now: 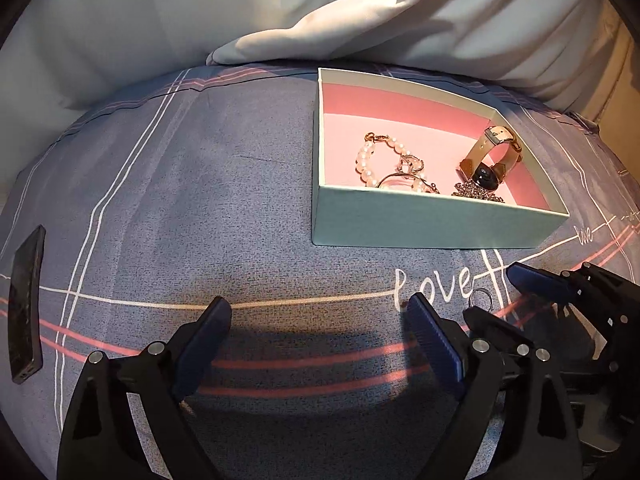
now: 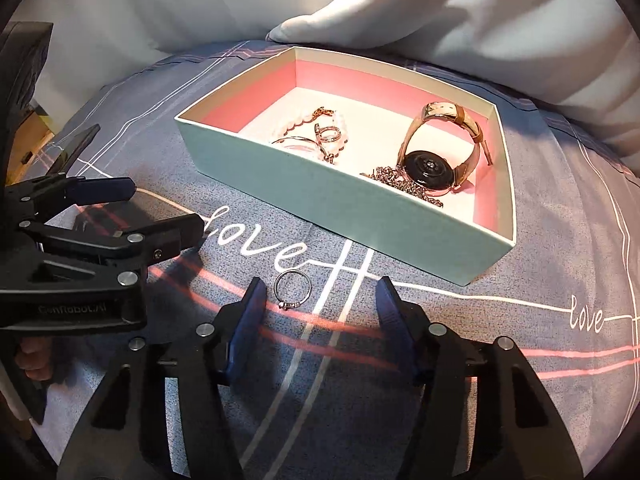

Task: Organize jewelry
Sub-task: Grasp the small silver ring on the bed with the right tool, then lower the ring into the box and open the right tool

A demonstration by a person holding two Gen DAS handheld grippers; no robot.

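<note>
A thin silver ring [image 2: 292, 290] lies flat on the blue bedspread, in front of the "love" lettering. My right gripper [image 2: 320, 296] stands around it, jaws partly apart; the ring sits nearer the left finger and neither pad touches it. The ring [image 1: 480, 298] and the right gripper [image 1: 492, 292] also show low right in the left wrist view. My left gripper [image 1: 318, 312] is wide open over bare cloth, holding nothing. Beyond stands a teal box [image 2: 320, 196] with a pink inside, holding a watch [image 2: 432, 168], a chain [image 2: 404, 188], a pearl bracelet [image 2: 304, 120] and a small ring [image 2: 330, 134].
White pillows [image 1: 320, 20] lie bunched behind the box [image 1: 400, 216]. A black phone-like slab [image 1: 26, 304] rests on the bedspread at far left. In the right wrist view the left gripper [image 2: 166, 204] reaches in from the left, a hand [image 2: 32, 360] on its handle.
</note>
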